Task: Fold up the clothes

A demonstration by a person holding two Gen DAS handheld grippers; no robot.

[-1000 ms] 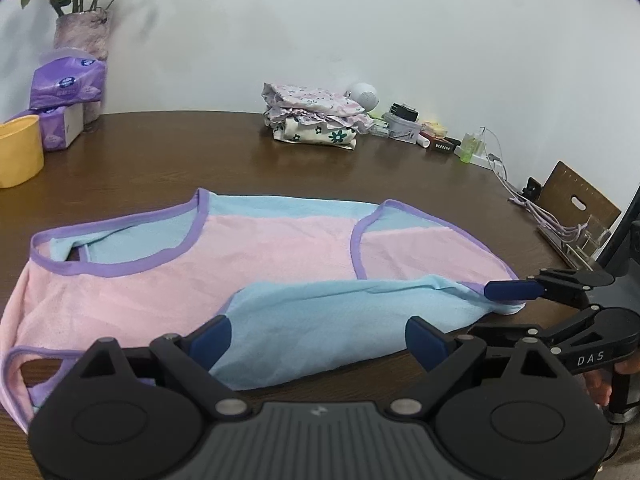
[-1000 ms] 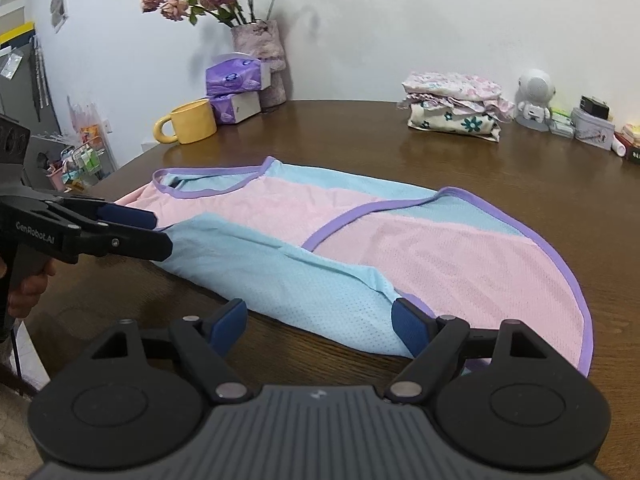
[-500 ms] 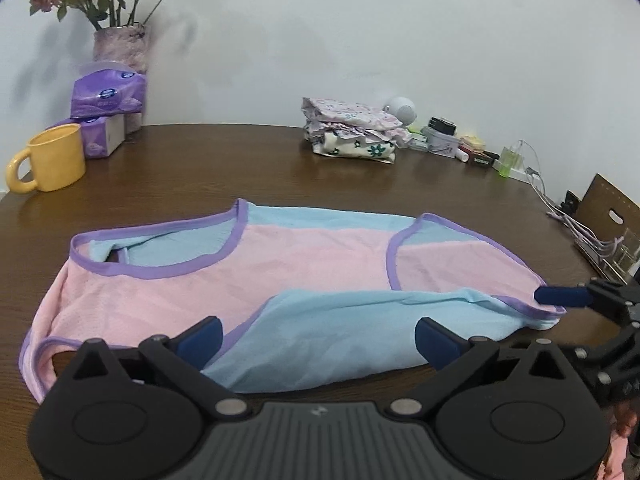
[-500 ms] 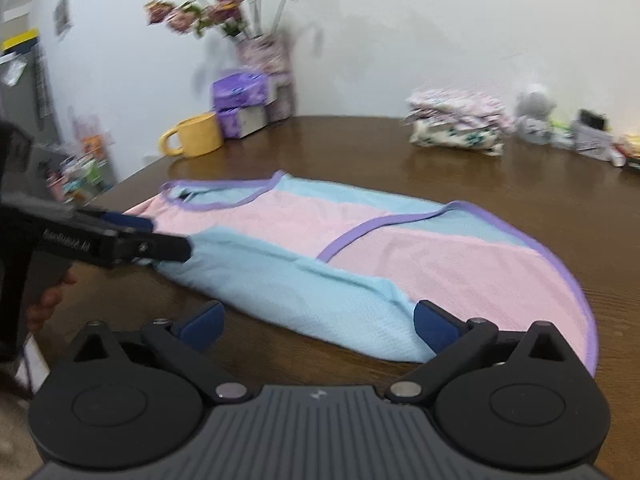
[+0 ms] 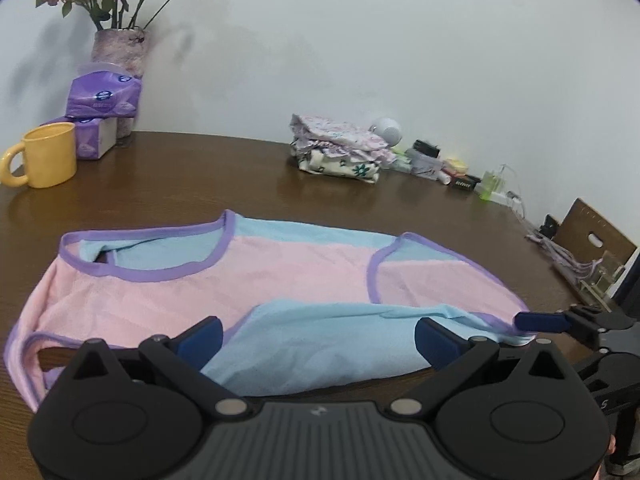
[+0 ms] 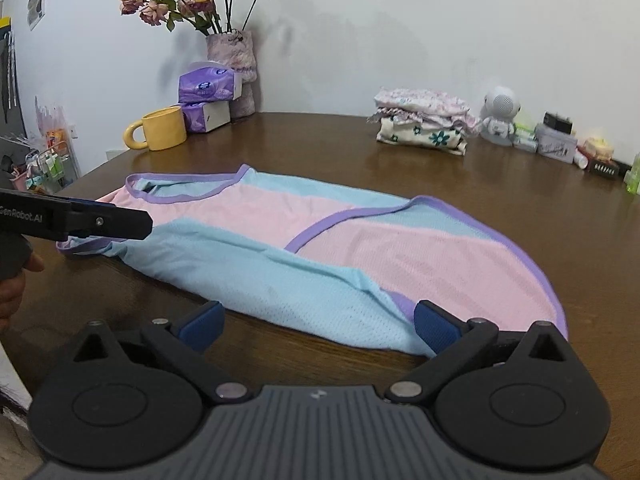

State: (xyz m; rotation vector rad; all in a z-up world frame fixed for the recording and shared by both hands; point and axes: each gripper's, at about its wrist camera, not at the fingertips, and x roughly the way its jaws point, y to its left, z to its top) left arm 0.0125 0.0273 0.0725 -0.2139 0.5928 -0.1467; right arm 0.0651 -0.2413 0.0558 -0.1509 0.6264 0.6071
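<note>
Both grippers, left (image 5: 316,338) and right (image 6: 316,320), have spread wide and empty at the near edge of the garment (image 6: 304,248), with bare table (image 6: 328,152) beyond.

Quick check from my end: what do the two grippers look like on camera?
Both match: black plastic bodies with round pivot discs, a ribbed grey centre plate, and dark blue pads on the jaws. The left gripper shows white "GenRobot.AI" lettering on its side in the right wrist view; the right gripper shows partial white lettering.

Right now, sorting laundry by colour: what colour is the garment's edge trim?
Purple trim, clearest in the right wrist view.
</note>
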